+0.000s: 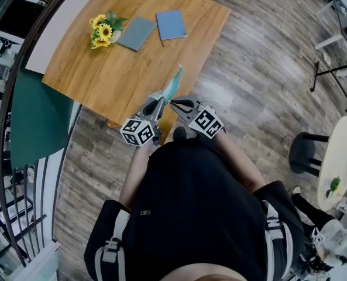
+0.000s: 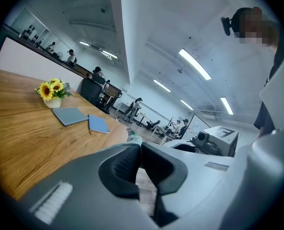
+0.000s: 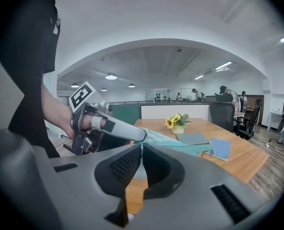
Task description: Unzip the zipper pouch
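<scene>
A teal zipper pouch [image 1: 175, 85] hangs in the air over the near edge of the wooden table [image 1: 103, 81], held between both grippers. My left gripper [image 1: 159, 102] is shut on the pouch's near end; in its own view [image 2: 141, 146] only a pale scrap of pouch [image 2: 134, 139] shows above the closed jaws. My right gripper [image 1: 174, 103] meets it from the right. In the right gripper view its jaws [image 3: 142, 147] stand together on the zipper line of the pouch [image 3: 180, 146], right beside the left gripper [image 3: 141, 136]. The zipper pull is hidden.
Farther back on the table stand a pot of sunflowers [image 1: 103, 33], a grey notebook [image 1: 136, 33] and a blue notebook [image 1: 171, 24]. A green panel [image 1: 35, 116] and a railing lie to the left. A black stool [image 1: 305, 151] and a round white table [image 1: 340, 163] stand at right.
</scene>
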